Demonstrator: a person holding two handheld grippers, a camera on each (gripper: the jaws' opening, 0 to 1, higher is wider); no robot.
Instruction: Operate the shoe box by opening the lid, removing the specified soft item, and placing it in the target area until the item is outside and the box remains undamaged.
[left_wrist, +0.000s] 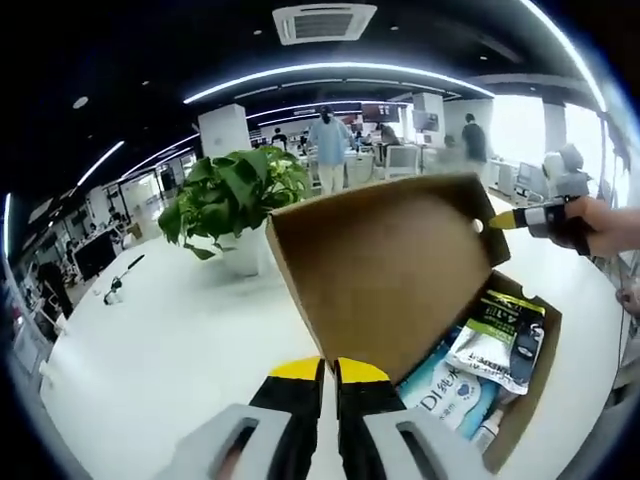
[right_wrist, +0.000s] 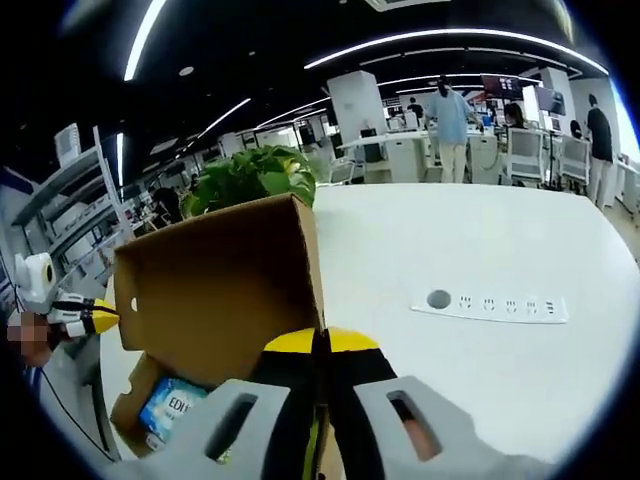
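A brown cardboard shoe box (left_wrist: 535, 380) stands on the white table with its lid (left_wrist: 390, 270) swung up and open. Inside lie soft packets: a white, green and black pouch (left_wrist: 500, 335) and a blue and white packet (left_wrist: 450, 390). My left gripper (left_wrist: 330, 372) is shut on the lid's near edge. The right gripper (left_wrist: 505, 220), held by a hand, touches the lid's far corner. In the right gripper view the lid (right_wrist: 220, 290) rises left of centre, with my right gripper (right_wrist: 322, 345) shut on its edge. The left gripper (right_wrist: 100, 318) meets the opposite edge. A blue packet (right_wrist: 175, 408) shows below.
A potted green plant (left_wrist: 235, 200) (right_wrist: 255, 175) stands on the table behind the box. A white power strip (right_wrist: 490, 303) lies flat to the right of the box. A small dark pen-like object (left_wrist: 120, 280) rests at the table's left. People stand at desks far behind.
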